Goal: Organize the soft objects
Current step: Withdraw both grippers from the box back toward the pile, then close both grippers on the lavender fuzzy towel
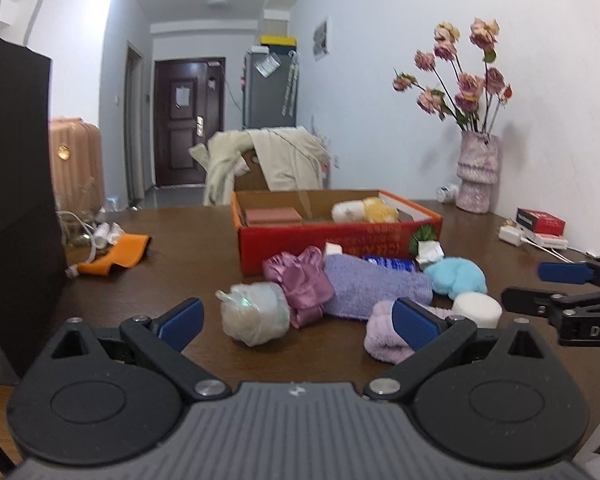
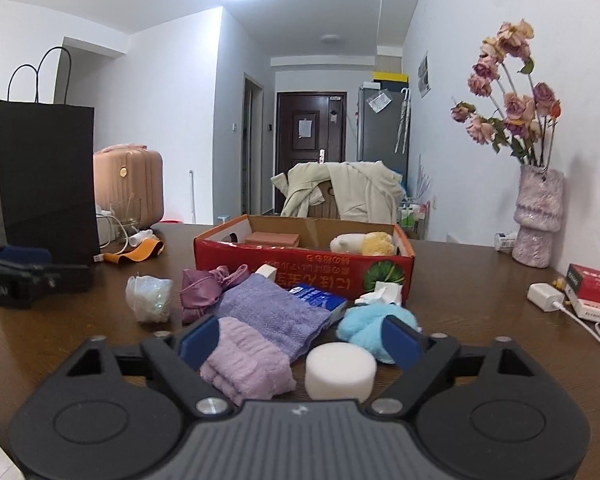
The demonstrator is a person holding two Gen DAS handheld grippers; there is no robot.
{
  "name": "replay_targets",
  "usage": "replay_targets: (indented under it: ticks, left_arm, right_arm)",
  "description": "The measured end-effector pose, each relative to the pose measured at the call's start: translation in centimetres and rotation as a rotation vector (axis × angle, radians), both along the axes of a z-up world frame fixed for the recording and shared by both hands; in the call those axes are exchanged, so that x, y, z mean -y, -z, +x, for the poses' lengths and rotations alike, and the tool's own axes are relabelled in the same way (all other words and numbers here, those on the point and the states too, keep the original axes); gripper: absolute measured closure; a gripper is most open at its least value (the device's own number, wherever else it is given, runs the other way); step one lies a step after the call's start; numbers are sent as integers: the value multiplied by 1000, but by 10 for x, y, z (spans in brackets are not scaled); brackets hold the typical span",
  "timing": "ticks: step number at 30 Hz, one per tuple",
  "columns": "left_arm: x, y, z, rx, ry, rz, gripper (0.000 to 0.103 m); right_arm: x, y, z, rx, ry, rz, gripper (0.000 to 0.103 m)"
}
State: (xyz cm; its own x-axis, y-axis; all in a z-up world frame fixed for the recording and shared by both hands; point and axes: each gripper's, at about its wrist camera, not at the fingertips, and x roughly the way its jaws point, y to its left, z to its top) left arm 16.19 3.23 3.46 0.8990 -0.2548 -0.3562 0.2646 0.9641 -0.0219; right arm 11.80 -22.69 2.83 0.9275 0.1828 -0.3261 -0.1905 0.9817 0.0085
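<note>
Right hand-held gripper point(image 2: 302, 338) agape, empty.

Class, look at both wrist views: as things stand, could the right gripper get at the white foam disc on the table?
Probably yes. The right gripper stands open, and the white foam disc lies between its fingers with nothing on top. The folded lilac towel beside it crowds the left finger and might get pinched too.

Soft pile point(image 2: 268, 316) before red box point(image 2: 300, 272) — towels, sponge, plush.
</note>
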Motion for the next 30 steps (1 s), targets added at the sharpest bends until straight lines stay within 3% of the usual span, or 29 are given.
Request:
replay_targets:
  ticks: [4,8,11,12,13,15,23,26,27,30]
  left_arm:
    - [9,6,20,-82,74,-51,21]
    - [31,20,52,-186,128,-88,31]
    - [48,29,70,-188,169,-90,34]
    - [51,32,78,-215,182,-111,41]
    - [53,35,86,-250,193,-132,56]
    - [56,41,97,-325,213,-150,74]
    - [52,45,80,-367,169,-176,73]
    - [48,42,84,-367,157,-202,55]
    - [46,40,86,-365,160,-218,43]
    - [44,40,95,-370,155,-255,41]
  right_arm:
    - [-1,5,17,-78,-17,50,35]
    - [3,19,36,-187,-45,172,47]
    - [3,32,50,-238,-73,208,55]
    - [2,36,54,-253,-70,208,56]
    - [0,39,57,-270,-69,211,57]
    - [2,42,65,-296,-85,248,63]
    - [16,48,88,-337,-67,361,65]
    - [17,46,93,-335,-78,376,63]
    - [16,45,94,-332,-81,373,63]
    - [16,43,98,-328,-68,369,62]
